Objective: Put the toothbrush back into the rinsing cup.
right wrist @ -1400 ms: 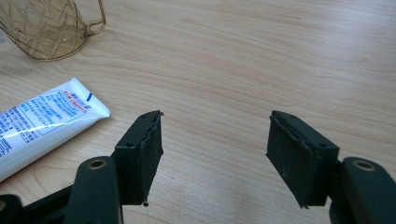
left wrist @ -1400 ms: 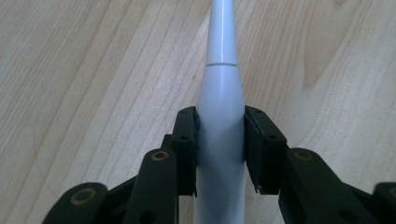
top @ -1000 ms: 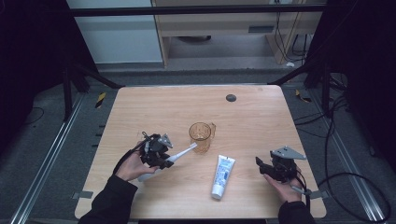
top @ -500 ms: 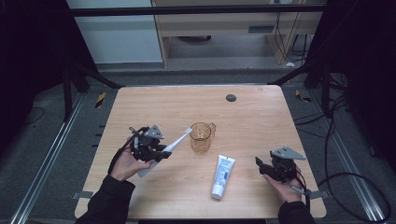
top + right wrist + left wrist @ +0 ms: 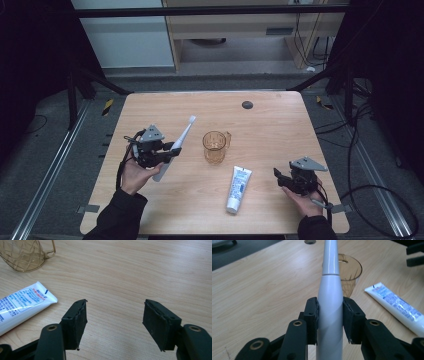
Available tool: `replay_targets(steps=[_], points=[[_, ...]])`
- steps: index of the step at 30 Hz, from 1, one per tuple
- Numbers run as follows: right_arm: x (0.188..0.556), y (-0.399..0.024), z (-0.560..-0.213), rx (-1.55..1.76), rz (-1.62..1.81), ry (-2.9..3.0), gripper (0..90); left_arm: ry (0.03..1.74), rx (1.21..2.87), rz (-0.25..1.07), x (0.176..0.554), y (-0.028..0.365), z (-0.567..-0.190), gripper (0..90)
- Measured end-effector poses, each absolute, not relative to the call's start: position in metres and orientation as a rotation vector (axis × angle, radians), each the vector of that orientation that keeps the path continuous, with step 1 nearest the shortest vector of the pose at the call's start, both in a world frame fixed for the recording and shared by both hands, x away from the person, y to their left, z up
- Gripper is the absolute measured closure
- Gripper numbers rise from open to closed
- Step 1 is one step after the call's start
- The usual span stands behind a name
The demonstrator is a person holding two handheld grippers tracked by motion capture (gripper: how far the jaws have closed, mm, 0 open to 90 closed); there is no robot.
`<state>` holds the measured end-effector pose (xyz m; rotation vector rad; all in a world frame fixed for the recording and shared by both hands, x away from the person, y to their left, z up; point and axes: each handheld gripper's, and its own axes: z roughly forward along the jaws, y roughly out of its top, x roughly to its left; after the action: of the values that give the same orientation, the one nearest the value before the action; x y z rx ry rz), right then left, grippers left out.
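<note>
A pale wooden surface (image 5: 280, 125) with rounded corners stands on a dark grey floor (image 5: 45, 150). A small dark round disc (image 5: 247, 105) sits near its far edge. Metal rails (image 5: 55, 170) run along the floor at either side, with black cables (image 5: 370, 150) trailing at the right. Behind stand a white panel (image 5: 125, 40) and a light wooden cabinet (image 5: 235, 30). Black frame bars (image 5: 210, 10) cross overhead; the edges lie in shadow.

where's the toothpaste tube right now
In the high view the toothpaste tube lies flat on the table near its front edge, just in front of the amber cup and to the left of the right tongs.
</note>
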<state>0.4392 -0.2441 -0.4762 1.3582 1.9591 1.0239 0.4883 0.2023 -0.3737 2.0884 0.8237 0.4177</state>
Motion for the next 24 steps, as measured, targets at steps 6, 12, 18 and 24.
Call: replay_targets(steps=[6,12,18,24], points=[[0.439,-0.245,-0.476,1.361,1.025,1.951,35.5,0.868,1.978,0.487,0.489,0.201,-0.367,66.8],[0.44,-0.245,-0.477,1.359,1.023,1.947,34.6,0.902,1.856,0.548,0.497,0.196,-0.358,66.8],[0.44,-0.246,-0.477,1.364,1.022,1.947,34.3,0.91,1.791,0.58,0.505,0.186,-0.355,66.8],[0.44,-0.245,-0.478,1.353,1.021,1.949,34.0,0.914,1.715,0.602,0.512,0.174,-0.351,66.8]])
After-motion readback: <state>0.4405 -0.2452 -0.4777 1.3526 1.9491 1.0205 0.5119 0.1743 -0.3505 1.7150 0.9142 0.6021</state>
